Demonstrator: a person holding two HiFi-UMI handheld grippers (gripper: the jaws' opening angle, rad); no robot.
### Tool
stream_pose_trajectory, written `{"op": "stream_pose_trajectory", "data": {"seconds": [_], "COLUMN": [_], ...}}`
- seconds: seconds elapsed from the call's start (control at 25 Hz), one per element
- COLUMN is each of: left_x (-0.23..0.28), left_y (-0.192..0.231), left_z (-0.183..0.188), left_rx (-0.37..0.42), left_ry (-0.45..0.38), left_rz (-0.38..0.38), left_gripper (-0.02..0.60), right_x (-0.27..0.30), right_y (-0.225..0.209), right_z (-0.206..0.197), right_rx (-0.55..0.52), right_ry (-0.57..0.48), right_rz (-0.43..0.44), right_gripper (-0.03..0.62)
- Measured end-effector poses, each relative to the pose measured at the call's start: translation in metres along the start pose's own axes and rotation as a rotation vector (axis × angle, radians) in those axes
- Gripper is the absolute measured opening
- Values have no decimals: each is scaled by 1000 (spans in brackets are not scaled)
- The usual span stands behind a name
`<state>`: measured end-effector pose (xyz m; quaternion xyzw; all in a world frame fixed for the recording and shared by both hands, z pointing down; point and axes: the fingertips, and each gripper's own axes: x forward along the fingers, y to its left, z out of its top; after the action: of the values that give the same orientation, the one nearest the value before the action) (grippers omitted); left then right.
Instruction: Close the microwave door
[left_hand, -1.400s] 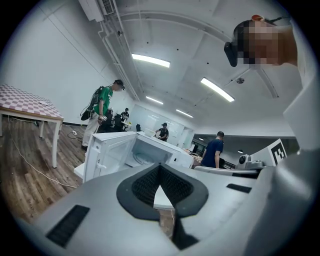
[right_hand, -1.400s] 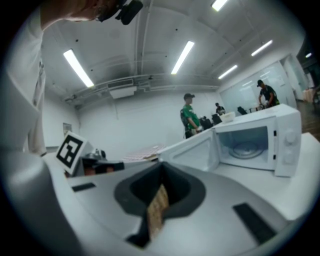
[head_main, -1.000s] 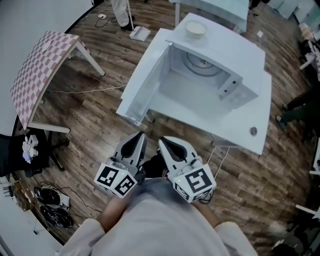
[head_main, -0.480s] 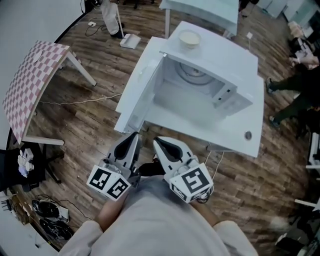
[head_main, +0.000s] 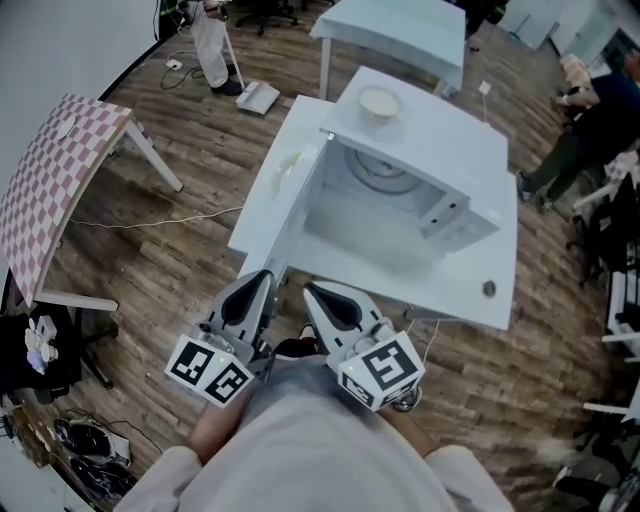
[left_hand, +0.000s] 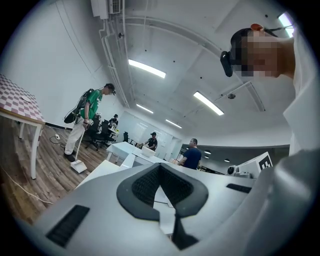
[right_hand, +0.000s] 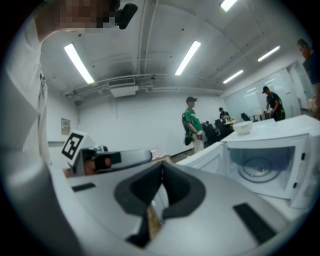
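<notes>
A white microwave (head_main: 440, 160) stands on a white table (head_main: 500, 290) with its door (head_main: 285, 195) swung wide open to the left; the cavity and glass turntable (head_main: 385, 170) show. A pale bowl (head_main: 379, 102) rests on top. My left gripper (head_main: 263, 274) and right gripper (head_main: 309, 290) are held low near my body, side by side, just short of the table's near edge and the door's bottom corner. Both are shut with nothing in them. The right gripper view has the open microwave (right_hand: 262, 167) and door (right_hand: 212, 155) to the right of the closed jaws.
A checkered table (head_main: 55, 185) stands at the left. A person with a dustpan (head_main: 212, 45) is at the back, another person (head_main: 590, 120) at the right. A second white table (head_main: 400, 30) lies beyond. A cable (head_main: 150, 222) runs across the wood floor.
The microwave and table have drifted nearer and slightly left in the head view as I stepped in. Both grippers stay shut, held close together below.
</notes>
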<state>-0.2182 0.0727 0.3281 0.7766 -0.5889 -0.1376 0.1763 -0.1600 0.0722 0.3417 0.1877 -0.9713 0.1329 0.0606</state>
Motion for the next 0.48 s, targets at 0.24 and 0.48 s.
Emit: {"op": "stream_pose_trajectory", "data": {"seconds": [0.24,0.48], "left_x": [0,1], "left_y": [21,29], "left_z": [17,32], "left_rx": [-4,-54], "left_ry": [-15,-6], "left_rz": [-2,-22], "left_gripper": [14,14], "right_x": [17,19], "right_y": [-2,-13], "right_z": [7,7], "right_rx": [-10,26], "right_ry": [-8,-8], "right_rz": [-8,-40], "right_gripper": [23,23]}}
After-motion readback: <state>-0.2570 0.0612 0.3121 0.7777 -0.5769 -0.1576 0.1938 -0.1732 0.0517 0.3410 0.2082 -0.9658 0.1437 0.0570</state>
